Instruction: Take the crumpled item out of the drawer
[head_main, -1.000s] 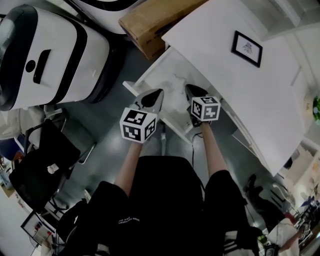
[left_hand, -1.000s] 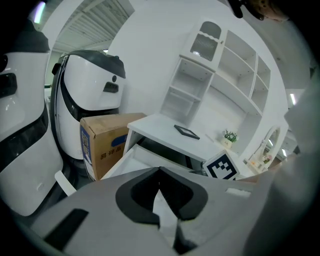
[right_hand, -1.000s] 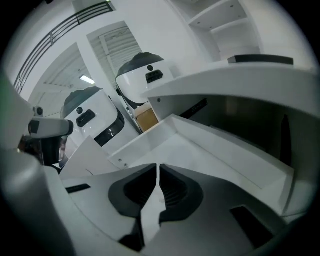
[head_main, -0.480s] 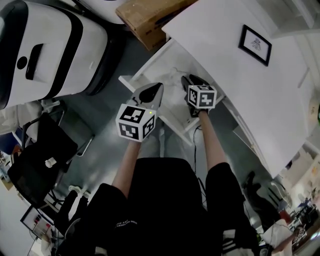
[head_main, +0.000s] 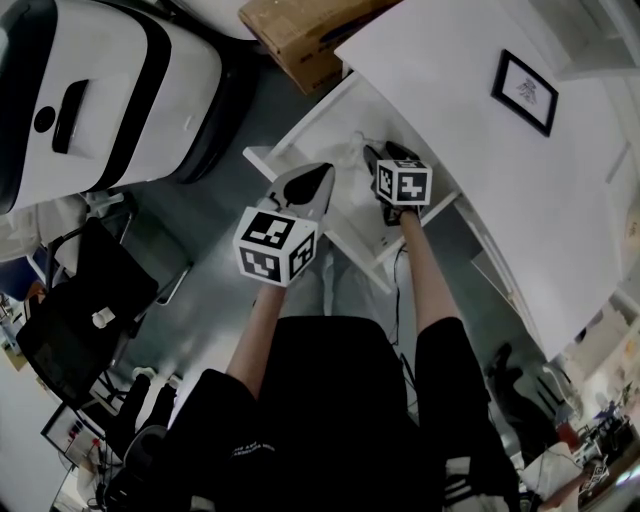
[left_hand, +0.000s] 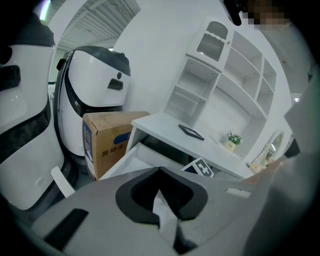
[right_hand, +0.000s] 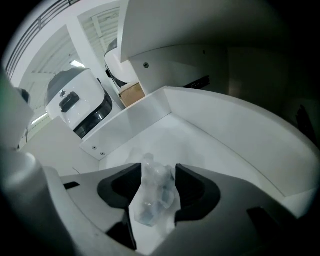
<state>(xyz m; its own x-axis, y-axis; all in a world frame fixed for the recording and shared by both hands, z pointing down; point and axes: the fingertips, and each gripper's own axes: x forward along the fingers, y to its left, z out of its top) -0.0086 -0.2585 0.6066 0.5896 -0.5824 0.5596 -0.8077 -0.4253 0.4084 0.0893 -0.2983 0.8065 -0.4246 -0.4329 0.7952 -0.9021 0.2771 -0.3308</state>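
Note:
A crumpled clear plastic bottle (right_hand: 154, 192) lies on the floor of the open white drawer (right_hand: 210, 135), and shows as a pale lump (head_main: 352, 150) in the head view. My right gripper (right_hand: 157, 170) points steeply down into the drawer. Its jaws have just been opening and stand apart, one on each side of the bottle, without squeezing it. My left gripper (head_main: 322, 172) hangs over the drawer's front left corner, jaws shut with nothing in them (left_hand: 160, 172). The drawer (head_main: 300, 135) juts out from under the white desk (head_main: 450, 130).
A framed picture (head_main: 523, 90) lies on the desk. Left of the drawer is a cardboard box (head_main: 300, 30), beside a large white and black machine (head_main: 90, 90). On the floor at the lower left is a black chair (head_main: 70, 310). The person's legs are right under the grippers.
My right gripper has sunk deeper into the drawer, down over the bottle. The left gripper has hardly moved.

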